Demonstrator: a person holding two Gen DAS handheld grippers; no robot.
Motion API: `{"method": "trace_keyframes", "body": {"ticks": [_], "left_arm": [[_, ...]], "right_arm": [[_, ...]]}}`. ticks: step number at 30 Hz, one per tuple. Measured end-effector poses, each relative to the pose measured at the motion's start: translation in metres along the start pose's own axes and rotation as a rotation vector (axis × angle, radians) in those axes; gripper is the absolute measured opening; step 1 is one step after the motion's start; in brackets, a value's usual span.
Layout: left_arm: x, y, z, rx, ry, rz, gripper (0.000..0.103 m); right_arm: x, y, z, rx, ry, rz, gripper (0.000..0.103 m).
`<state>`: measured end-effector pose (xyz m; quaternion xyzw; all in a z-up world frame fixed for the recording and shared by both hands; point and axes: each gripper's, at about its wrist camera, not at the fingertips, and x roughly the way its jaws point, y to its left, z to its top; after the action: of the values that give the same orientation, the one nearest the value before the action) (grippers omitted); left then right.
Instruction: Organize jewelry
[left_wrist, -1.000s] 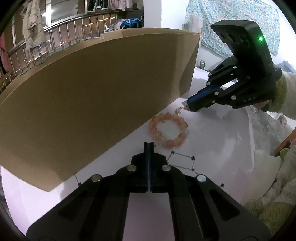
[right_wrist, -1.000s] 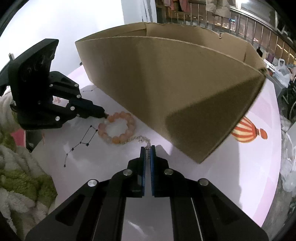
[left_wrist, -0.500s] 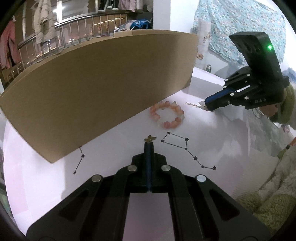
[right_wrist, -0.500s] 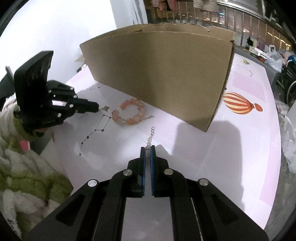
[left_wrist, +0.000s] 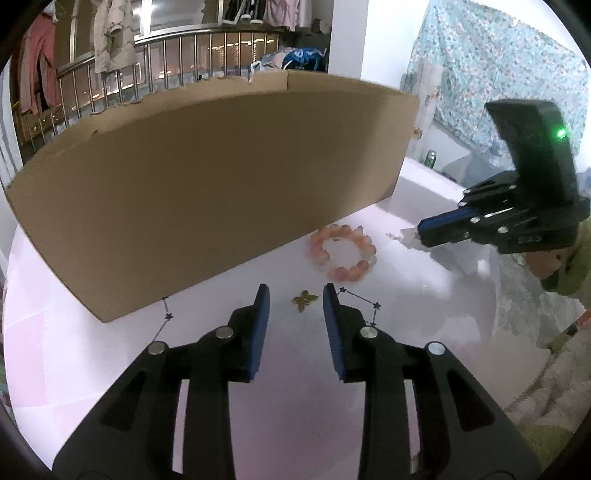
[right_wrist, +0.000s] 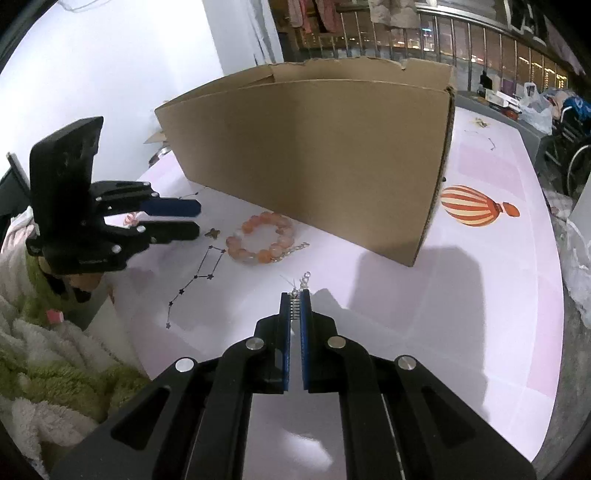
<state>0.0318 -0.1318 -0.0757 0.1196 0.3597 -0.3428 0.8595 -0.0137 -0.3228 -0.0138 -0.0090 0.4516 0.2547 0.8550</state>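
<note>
Left wrist: round glossy bead bracelet (left_wrist: 342, 254), flat four-petal charm (left_wrist: 305, 300)

The cardboard box (right_wrist: 314, 155) walls off the far side; before it, bare table (right_wrist: 461, 314) right of the bead bracelet (right_wrist: 262, 240)

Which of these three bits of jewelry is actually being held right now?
The silver chain, pinched in the right gripper. The bead bracelet and gold flower charm lie loose on the table.
</note>
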Motion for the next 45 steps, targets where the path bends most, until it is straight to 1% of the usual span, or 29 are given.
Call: {"method": "trace_keyframes", "body": {"ticks": [2,6,10,11,14,18,31,36,38,41,43,45], "left_arm": [[0.003,-0.001,-0.002,-0.006,0.017,0.01,0.028],[0.004,-0.003,0.0,-0.047,0.02,0.026,0.028],[0.005,-0.01,-0.002,-0.029,0.014,0.088,0.026],[0.004,-0.01,-0.003,-0.029,0.011,0.099,0.021],[0.002,-0.005,-0.005,-0.046,-0.001,0.119,0.012],[0.001,-0.005,-0.007,-0.05,-0.016,0.138,0.007],[-0.001,-0.005,-0.007,-0.031,-0.025,0.135,0.007],[-0.002,-0.006,-0.007,-0.032,-0.027,0.134,0.007],[-0.002,-0.006,-0.007,-0.036,-0.029,0.131,0.007],[-0.003,-0.007,-0.008,-0.038,-0.036,0.131,0.007],[-0.002,-0.006,-0.008,-0.038,-0.038,0.126,0.007],[-0.002,-0.005,-0.008,-0.037,-0.039,0.122,0.007]], "right_arm": [[-0.001,0.0,-0.001,0.003,-0.005,0.002,0.005],[0.0,-0.001,-0.002,0.009,-0.009,0.007,0.005],[0.002,-0.002,-0.003,0.01,-0.014,0.014,0.005],[0.002,-0.002,-0.003,0.012,-0.017,0.017,0.005],[0.002,-0.001,-0.004,0.009,-0.019,0.025,0.005],[0.002,0.0,-0.003,0.001,-0.019,0.029,0.005],[-0.004,-0.005,-0.002,0.032,-0.041,0.03,0.005],[-0.007,-0.013,-0.004,0.078,-0.039,0.017,0.005],[-0.006,-0.016,-0.002,0.1,-0.035,0.022,0.007],[-0.004,-0.016,0.001,0.104,-0.031,0.004,0.024],[-0.003,-0.013,0.005,0.087,-0.031,-0.008,0.031],[-0.002,-0.007,0.01,0.058,-0.035,-0.026,0.033]]}}
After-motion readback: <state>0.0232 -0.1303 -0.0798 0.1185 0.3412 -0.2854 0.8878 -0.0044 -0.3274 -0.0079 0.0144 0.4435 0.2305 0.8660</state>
